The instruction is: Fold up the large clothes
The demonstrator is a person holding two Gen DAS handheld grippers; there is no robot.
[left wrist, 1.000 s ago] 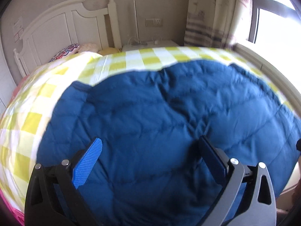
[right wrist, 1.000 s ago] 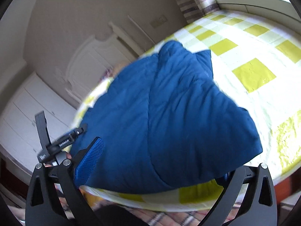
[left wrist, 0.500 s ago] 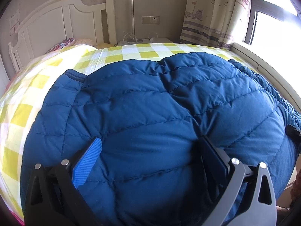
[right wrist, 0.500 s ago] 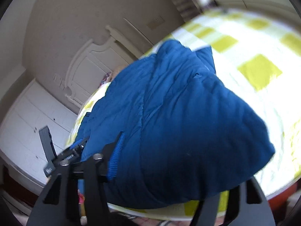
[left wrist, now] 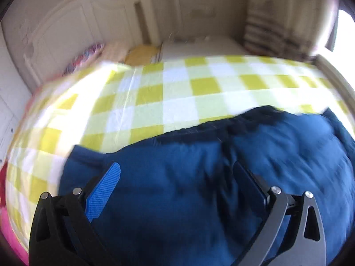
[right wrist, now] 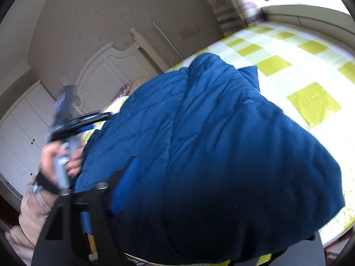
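Because the blue padded coat (left wrist: 199, 199) lies bunched along the near edge of the bed (left wrist: 177, 102), with its long axis running across in front of both hands, the coming move turns on which claw already reaches into it. Nearest in its own view, the right claw (right wrist: 199, 201) has padding bulging between its fingers; its jaws are opening, and whether the pads press the cloth I cannot tell. The left claw (left wrist: 177, 184) hangs wide open over the coat's near left part, holding nothing, the cloth below and ahead of it. In the right view a hand (right wrist: 57, 161) carries that left tool beside the coat's left end. Beyond the coat the yellow checked sheet (right wrist: 310, 102) stretches bare toward the headboard (left wrist: 66, 33). Against the earlier frames, the left view now shows far more sheet and less coat, and the right claw's jaws stand narrower than a second ago.
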